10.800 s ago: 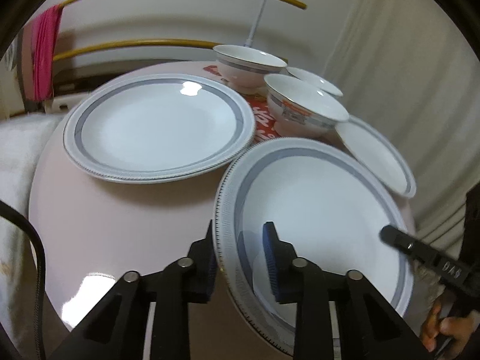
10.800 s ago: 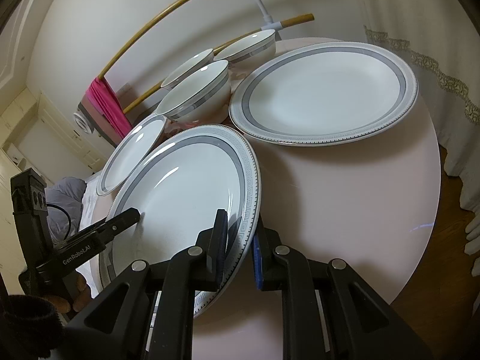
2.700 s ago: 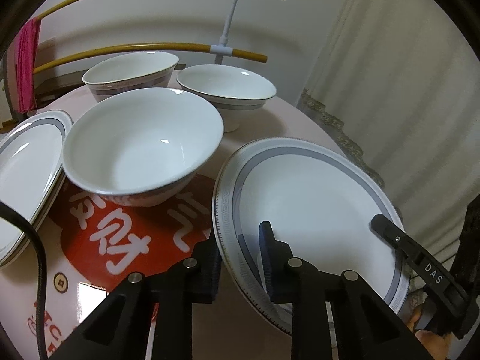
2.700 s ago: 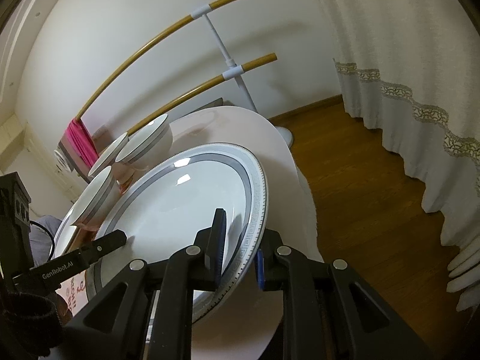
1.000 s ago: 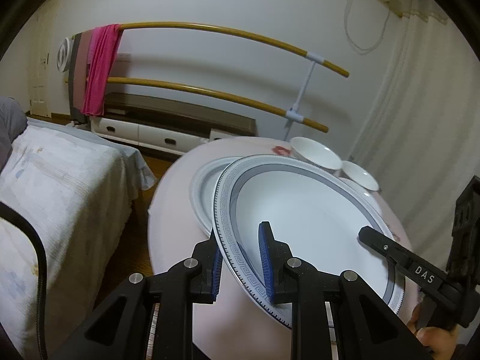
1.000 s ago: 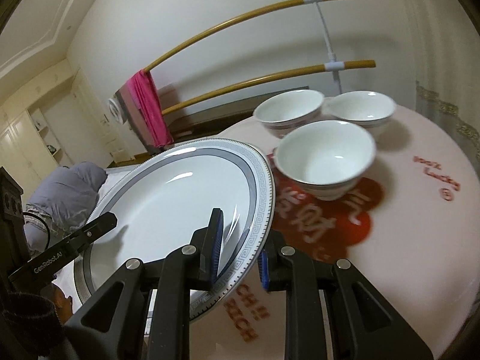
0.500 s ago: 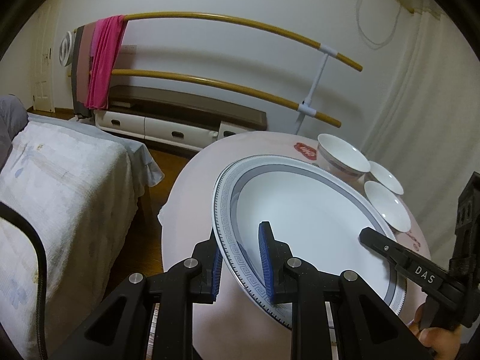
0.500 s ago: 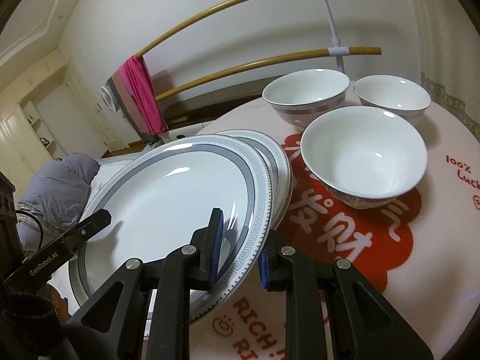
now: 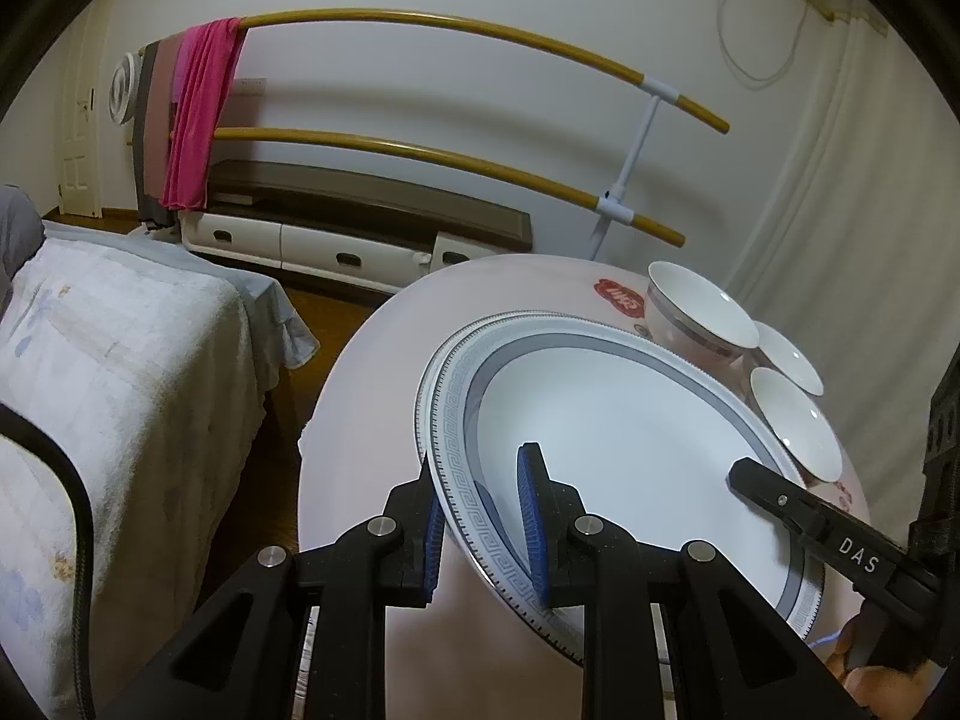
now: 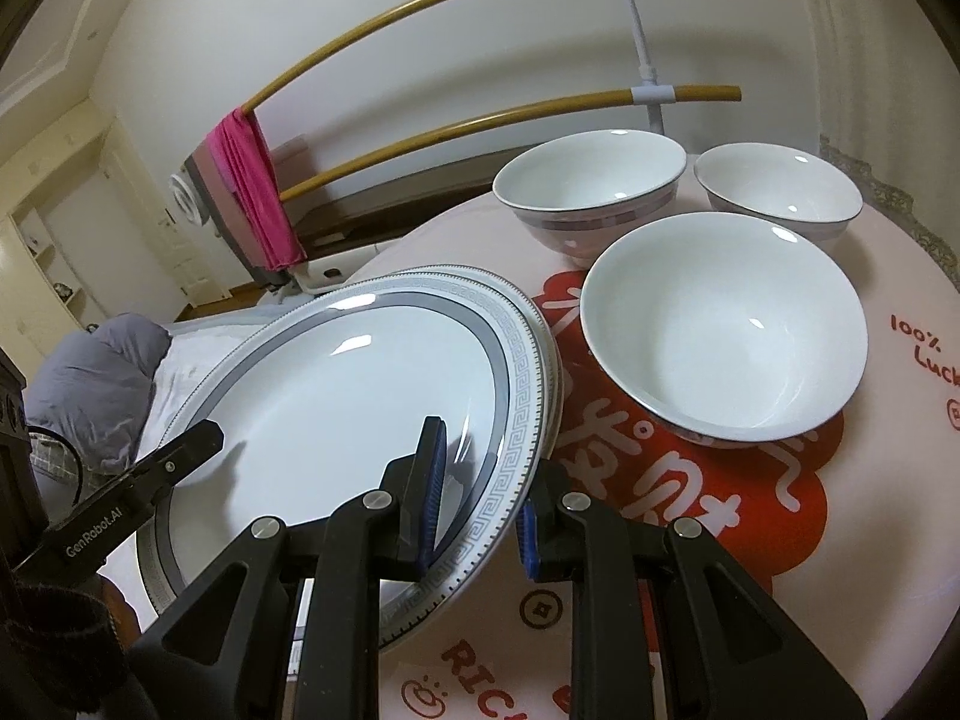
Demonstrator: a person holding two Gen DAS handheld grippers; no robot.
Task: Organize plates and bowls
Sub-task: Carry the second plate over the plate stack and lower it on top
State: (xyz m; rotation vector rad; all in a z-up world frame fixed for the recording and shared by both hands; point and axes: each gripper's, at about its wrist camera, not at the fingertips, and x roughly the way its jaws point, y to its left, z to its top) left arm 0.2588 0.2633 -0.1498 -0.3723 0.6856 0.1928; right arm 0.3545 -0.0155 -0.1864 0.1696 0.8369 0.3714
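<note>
Two claws on one plate. Left claw (image 9: 483,510) pinches the near rim of the top dinner plate (image 9: 630,456), one blue pad under the rim, one on the upper face. Right claw (image 10: 477,495) pinches the opposite rim of the same plate (image 10: 336,396), same way: one pad on top, one under.

Plate is white with a grey band and a Greek-key edge. It sits over a second matching plate (image 10: 543,330); only the lower one's rim shows past it. Can't tell if the two touch or a gap remains.

Stack is on the round worktop (image 9: 372,396), on the side nearest the bed (image 9: 120,372). Worktop cover has a red graphic with white characters (image 10: 690,480).

Three white bowls with grey bands stand upright just beside the plates: large bowl (image 10: 723,324) nearest, another bowl (image 10: 591,186) and a smaller bowl (image 10: 780,186) behind it.

Background: clothes rack with wooden rails (image 9: 450,30), pink towel (image 9: 198,114) hung over it.
</note>
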